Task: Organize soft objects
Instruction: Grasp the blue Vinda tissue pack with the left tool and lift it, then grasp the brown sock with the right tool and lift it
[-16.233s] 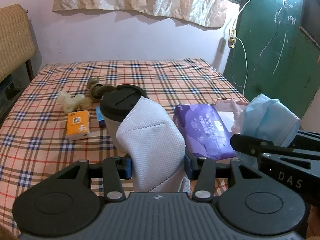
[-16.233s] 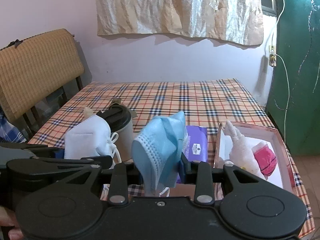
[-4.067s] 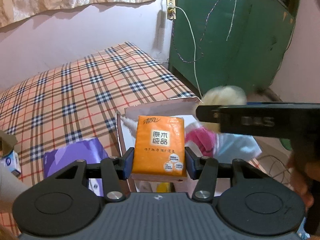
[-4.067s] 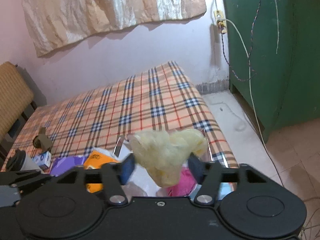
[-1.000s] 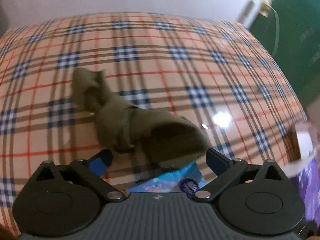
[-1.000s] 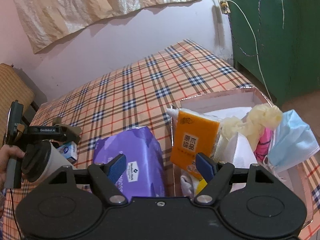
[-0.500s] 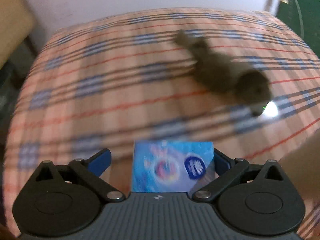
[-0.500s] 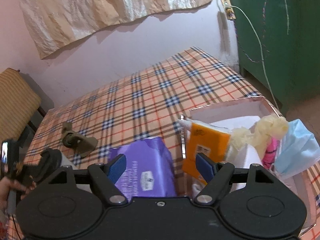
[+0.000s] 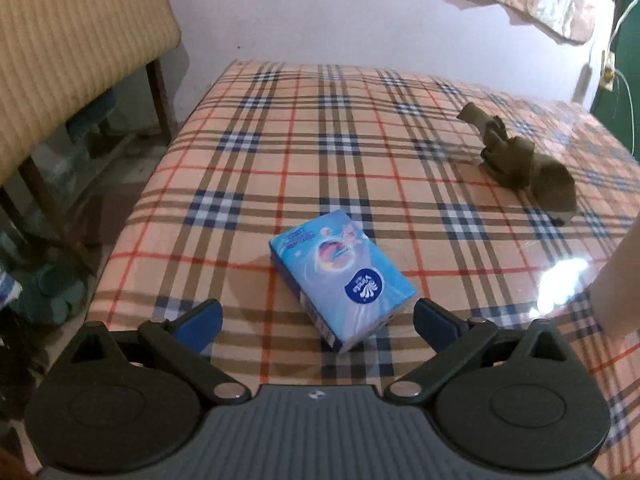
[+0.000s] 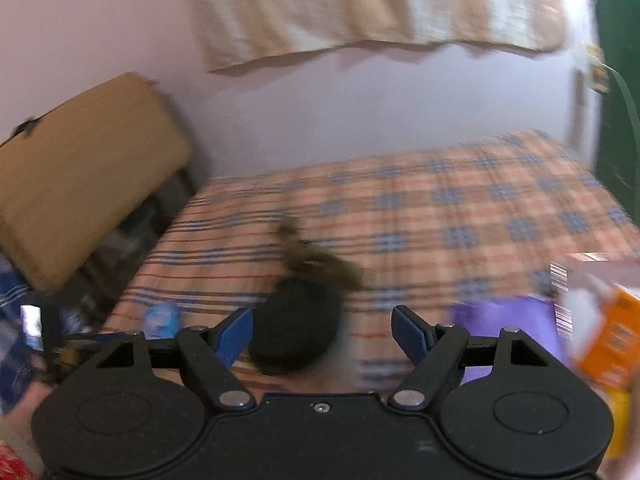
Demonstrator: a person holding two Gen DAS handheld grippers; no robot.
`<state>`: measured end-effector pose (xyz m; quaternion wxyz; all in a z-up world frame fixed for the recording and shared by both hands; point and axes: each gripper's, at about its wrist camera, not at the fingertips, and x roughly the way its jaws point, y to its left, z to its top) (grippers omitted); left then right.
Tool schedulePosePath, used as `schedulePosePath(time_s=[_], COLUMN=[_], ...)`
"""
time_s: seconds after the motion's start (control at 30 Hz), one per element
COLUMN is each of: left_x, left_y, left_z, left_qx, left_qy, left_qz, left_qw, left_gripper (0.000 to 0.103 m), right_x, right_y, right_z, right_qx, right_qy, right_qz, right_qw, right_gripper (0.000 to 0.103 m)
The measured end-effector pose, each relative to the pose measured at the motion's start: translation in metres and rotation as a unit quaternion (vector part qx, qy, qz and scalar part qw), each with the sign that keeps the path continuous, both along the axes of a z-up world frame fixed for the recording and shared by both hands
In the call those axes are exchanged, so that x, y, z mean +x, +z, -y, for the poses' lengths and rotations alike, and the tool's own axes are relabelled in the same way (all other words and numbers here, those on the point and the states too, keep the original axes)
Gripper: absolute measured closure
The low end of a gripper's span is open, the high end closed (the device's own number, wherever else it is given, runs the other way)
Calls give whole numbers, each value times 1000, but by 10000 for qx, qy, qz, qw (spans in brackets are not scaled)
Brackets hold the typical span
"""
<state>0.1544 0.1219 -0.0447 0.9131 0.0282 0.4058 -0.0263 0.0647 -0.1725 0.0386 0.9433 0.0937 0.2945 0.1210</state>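
blue tissue pack (image 9: 342, 279) is seen flat on the checked tablecloth (image 9: 280, 168), just ahead of the left gripper (image 9: 316, 314), between its spread jaws, long axis skewed diagonally; the right gripper (image 10: 322, 330), also spread and empty, is farther off.

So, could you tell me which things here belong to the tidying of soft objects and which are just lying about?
Part of the job:
- blue tissue pack
- olive cloth toy
- purple wipes pack
- orange tissue pack

Just lying about:
- black-lidded cup
- chair
- wall cloth
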Motion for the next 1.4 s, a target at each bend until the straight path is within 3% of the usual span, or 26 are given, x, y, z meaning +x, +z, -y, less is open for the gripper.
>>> schedulePosePath(time_s=[0.2, 0.37, 0.47, 0.5, 0.57, 0.6, 0.7, 0.93, 1.1, 1.17, 1.2, 1.23, 1.4], left_x=[8, 15, 11, 9, 9, 10, 9, 3, 6, 7, 7, 8, 2], left_y=[-3, -12, -13, -12, -7, -5, -3, -7, -6, -5, -4, -3, 8], left_z=[0, 15, 10, 5, -8, -13, -23, -5, -9, -13, -14, -15, -12], left_qx=[-785, -371, -260, -310, -568, -749, -1014, -435, -664, -778, -833, -877, -792], left_qy=[542, 675, 433, 363, 315, 329, 361, 184, 423, 525, 567, 617, 725], left_qz=[9, 278, 497, 533, 500, 462, 411, 496, 496, 495, 503, 530, 748], left_qw=[9954, 9966, 9975, 9974, 9966, 9956, 9933, 9977, 9957, 9944, 9936, 9928, 9914], left_gripper=[0, 2, 17, 27, 46, 49, 49, 50, 50, 50, 50, 50, 50], right_x=[35, 81, 112, 119, 138, 146, 172, 210, 233, 228, 225, 222, 187], right_y=[8, -6, -19, -23, -32, -37, -51, -82, -105, -107, -105, -103, -83], right_z=[-68, -102, -103, -102, -102, -101, -100, -106, -116, -112, -110, -111, -129], right_qx=[-60, -442, -377, -387, -413, -404, -408, -473, -811, -662, -566, -524, -500], right_qy=[54, -264, -599, -724, -1003, -1124, -1519, -2213, -1885, -1909, -1852, -1730, -1093], right_qz=[273, 73, -230, -301, -503, -585, -833, -1327, -1556, -1364, -1268, -1236, -687], right_qw=[9996, 9986, 9972, 9962, 9928, 9911, 9840, 9650, 9663, 9698, 9728, 9757, 9904], right_gripper=[13, 13, 13, 13, 13, 13, 13, 12, 9, 16, 38, 43, 53])
